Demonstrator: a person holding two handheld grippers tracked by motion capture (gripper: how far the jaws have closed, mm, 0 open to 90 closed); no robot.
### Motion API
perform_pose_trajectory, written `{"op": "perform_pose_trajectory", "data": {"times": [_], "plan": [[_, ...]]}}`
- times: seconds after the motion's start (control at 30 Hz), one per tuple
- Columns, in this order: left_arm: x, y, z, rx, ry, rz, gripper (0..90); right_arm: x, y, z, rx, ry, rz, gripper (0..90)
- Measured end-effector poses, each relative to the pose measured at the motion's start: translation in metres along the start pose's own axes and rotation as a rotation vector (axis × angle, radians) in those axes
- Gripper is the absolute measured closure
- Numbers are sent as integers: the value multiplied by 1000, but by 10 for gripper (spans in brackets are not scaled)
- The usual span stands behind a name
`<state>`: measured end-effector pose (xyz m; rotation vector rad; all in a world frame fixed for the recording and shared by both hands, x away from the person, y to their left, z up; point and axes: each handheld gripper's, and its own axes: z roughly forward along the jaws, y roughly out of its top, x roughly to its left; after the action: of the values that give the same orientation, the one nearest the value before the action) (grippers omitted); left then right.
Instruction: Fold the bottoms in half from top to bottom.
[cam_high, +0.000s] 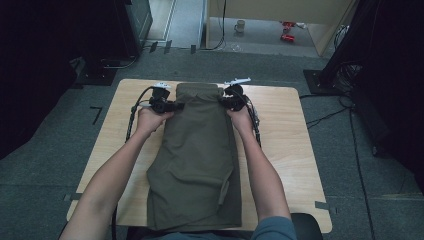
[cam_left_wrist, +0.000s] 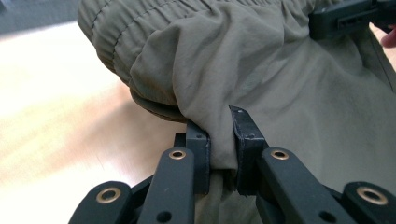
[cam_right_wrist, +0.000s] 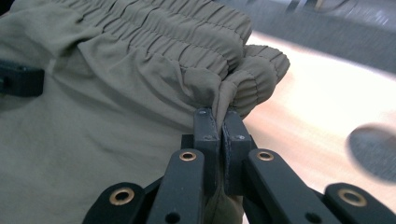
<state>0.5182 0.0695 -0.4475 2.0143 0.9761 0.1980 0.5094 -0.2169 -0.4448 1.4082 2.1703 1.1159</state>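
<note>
While both grippers pinch the waistband, olive-green elastic-waist fabric shorts (cam_high: 197, 150) lie flat on the light wooden table (cam_high: 290, 130).
Left gripper (cam_left_wrist: 220, 140) and right gripper (cam_right_wrist: 219, 135) clamp opposite waist corners; next probably folding toward the hems, lifting evenly.

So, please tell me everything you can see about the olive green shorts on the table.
The olive shorts look like thin woven cloth, wrinkled, with a gathered elastic waistband at the far end. They lie flat on the wooden table, the leg end toward the person. The left gripper and the right gripper each pinch a side just below the waistband.
</note>
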Motion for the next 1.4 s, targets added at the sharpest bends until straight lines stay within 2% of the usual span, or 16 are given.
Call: {"op": "perform_pose_trajectory", "data": {"times": [0.03, 0.1, 0.17, 0.23, 0.3, 0.37, 0.4, 0.47, 0.6, 0.67, 0.73, 1.03, 1.2, 1.4], "plan": [[-1, 8, -3, -9, 7, 11, 809, 0, 6, -3, -12, -4, 6, 876], [-2, 24, -12, -44, 19, 32, 809, 0, 20, -13, -48, -16, -13, 876], [-7, 44, -25, -110, 43, 70, 809, 2, 36, -27, -100, -33, -41, 875], [-12, 58, -37, -170, 54, 113, 807, 5, 52, -46, -179, -54, -77, 874], [-18, 68, -49, -229, 52, 133, 807, 10, 63, -64, -269, -81, -146, 871], [-22, 70, -53, -237, 53, 148, 806, 14, 66, -74, -328, -111, -201, 870], [-23, 67, -52, -222, 57, 155, 805, 15, 65, -76, -327, -111, -206, 869], [-23, 57, -49, -189, 52, 163, 805, 16, 58, -75, -290, -90, -189, 868], [-27, 34, -46, -149, 29, 159, 804, 15, 32, -67, -239, -40, -152, 868], [-30, 25, -45, -122, 21, 172, 804, 16, 23, -65, -215, -37, -156, 868], [-33, 17, -45, -103, 4, 161, 804, 17, 15, -65, -184, -22, -152, 868], [-48, -11, -52, -69, -31, 170, 801, 24, -20, -71, -134, 29, -123, 862], [-54, -31, -55, -70, -55, 158, 800, 32, -37, -74, -113, 40, -147, 855], [-59, -56, -55, -36, -69, 146, 798, 39, -57, -74, -60, 64, -159, 842]]}}
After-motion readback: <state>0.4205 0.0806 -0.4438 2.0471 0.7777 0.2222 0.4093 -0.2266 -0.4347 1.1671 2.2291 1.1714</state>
